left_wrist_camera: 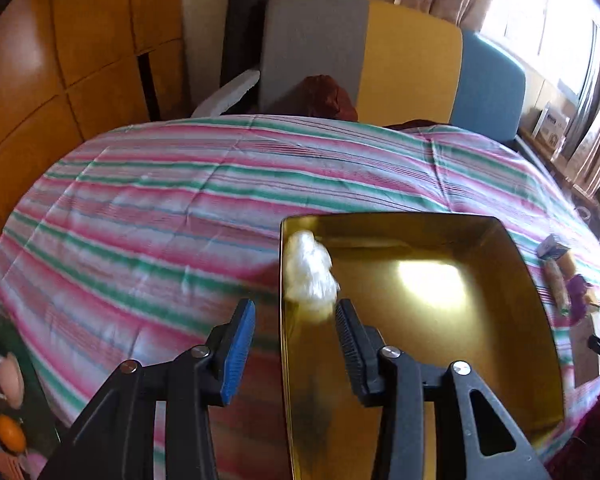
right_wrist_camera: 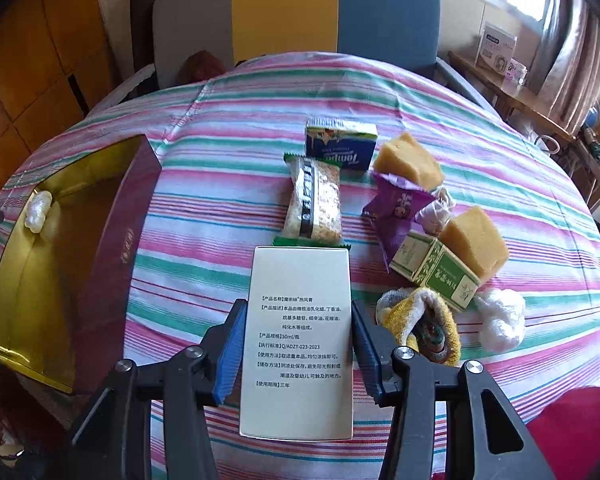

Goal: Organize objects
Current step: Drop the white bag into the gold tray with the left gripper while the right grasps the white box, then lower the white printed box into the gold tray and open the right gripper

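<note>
white printed box (right_wrist_camera: 298, 340) lies flat on the striped cloth (right_wrist_camera: 220, 272), right between the fingers of the right tongs (right_wrist_camera: 296, 346); the jaws stand spread on either side of it and whether the pads touch its long edges cannot be told. just right of those tongs sits a rolled yellow sock (right_wrist_camera: 420, 326), then a white fluffy ball (right_wrist_camera: 502, 322). a little further ahead and right is a green and white carton (right_wrist_camera: 436, 274) with a yellow sponge block (right_wrist_camera: 474, 242) leaning on it. straight ahead of the white box lies a green-edged snack bar (right_wrist_camera: 314, 202), beyond it a blue tissue pack (right_wrist_camera: 340, 146), and to their right a purple wrapper (right_wrist_camera: 398, 210) and a second sponge block (right_wrist_camera: 408, 160). well off to the left stands the gold-lined box (right_wrist_camera: 16, 280), its maroon wall facing the tongs

left tongs (left_wrist_camera: 296, 322) hang with jaws spread and empty, straddling the near left rim of the same gold-lined box (left_wrist_camera: 500, 320). just ahead of them a white fluffy tuft (left_wrist_camera: 310, 272) rests inside against the left wall

likely risks: if the right jaws close off-centre, the smooth flat box could pivot or slip out on lifting; a wide swing could knock the sock or the carton nearby. the left tongs, so near the rim, might nudge the open box as the other comes across
</note>
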Demonstrator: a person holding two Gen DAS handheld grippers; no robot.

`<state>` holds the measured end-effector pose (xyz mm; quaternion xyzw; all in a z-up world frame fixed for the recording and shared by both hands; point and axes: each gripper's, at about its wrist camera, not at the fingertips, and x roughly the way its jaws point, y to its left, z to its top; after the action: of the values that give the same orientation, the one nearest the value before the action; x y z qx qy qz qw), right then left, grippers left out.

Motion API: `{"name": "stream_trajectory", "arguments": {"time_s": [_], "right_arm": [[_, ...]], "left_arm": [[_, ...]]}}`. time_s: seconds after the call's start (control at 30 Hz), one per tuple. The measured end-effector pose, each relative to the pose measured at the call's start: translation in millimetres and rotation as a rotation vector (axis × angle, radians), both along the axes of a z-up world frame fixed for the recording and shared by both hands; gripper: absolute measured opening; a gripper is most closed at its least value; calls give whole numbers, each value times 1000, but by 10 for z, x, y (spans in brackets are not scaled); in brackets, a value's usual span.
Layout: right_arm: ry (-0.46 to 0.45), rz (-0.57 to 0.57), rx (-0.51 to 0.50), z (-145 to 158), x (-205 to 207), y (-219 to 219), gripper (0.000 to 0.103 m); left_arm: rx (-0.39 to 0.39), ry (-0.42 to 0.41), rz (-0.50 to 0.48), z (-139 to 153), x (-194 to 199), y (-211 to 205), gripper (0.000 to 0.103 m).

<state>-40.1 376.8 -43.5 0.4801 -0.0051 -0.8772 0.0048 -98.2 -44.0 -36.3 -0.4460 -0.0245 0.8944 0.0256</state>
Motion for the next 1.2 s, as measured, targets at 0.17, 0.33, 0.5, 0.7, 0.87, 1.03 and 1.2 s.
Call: {"name": "stream_trajectory", "arguments": {"time_s": [0.17, 0.33, 0.5, 0.7, 0.87, 1.03, 1.2], "right_arm": [[49, 48, -11, 283, 24, -281, 50], [118, 186, -75, 677, 17, -862, 50], [99, 372, -149, 774, -77, -1696, 51], [-52, 473, -192, 350, -311, -2685, 51], [-133, 428, -194, -4, -524, -3178, 51], [-162, 355, -228, -219, -792, -3425, 52], [-212, 308, -399, -275, -908, -3418, 65]], "left_arm": [[22, 18, -3, -13, 366, -19, 42], [21, 42, 17, 0, 605, -26, 42], [15, 71, 78, 55, 758, -172, 42], [34, 66, 153, 22, 868, -452, 42], [37, 52, 193, -29, 891, -580, 42], [39, 54, 200, -53, 890, -618, 42], [42, 53, 196, -76, 891, -628, 42]]}}
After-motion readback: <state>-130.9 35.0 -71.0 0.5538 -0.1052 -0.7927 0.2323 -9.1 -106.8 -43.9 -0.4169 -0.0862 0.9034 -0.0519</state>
